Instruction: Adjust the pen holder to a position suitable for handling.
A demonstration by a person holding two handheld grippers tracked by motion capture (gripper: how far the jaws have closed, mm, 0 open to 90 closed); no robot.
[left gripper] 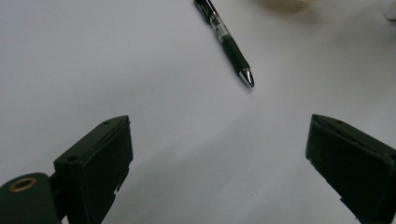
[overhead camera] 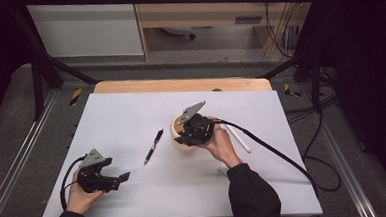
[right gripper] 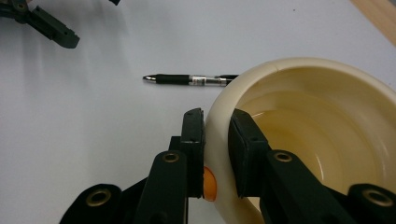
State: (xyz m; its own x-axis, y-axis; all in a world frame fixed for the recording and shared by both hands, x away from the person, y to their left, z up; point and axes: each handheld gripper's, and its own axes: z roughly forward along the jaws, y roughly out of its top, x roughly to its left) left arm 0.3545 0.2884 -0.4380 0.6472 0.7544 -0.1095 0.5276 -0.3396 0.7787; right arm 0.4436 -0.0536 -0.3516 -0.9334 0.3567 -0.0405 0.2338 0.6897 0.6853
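Right gripper (right gripper: 215, 128) clamps cream bowl (right gripper: 327, 93); pen's (right gripper: 191, 80) label illegible.

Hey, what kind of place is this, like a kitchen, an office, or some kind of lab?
Most likely a lab or recording workspace. A white-covered table stands inside a black metal frame, loose cables trail across the floor, and a person works with a handheld gripper in each hand.
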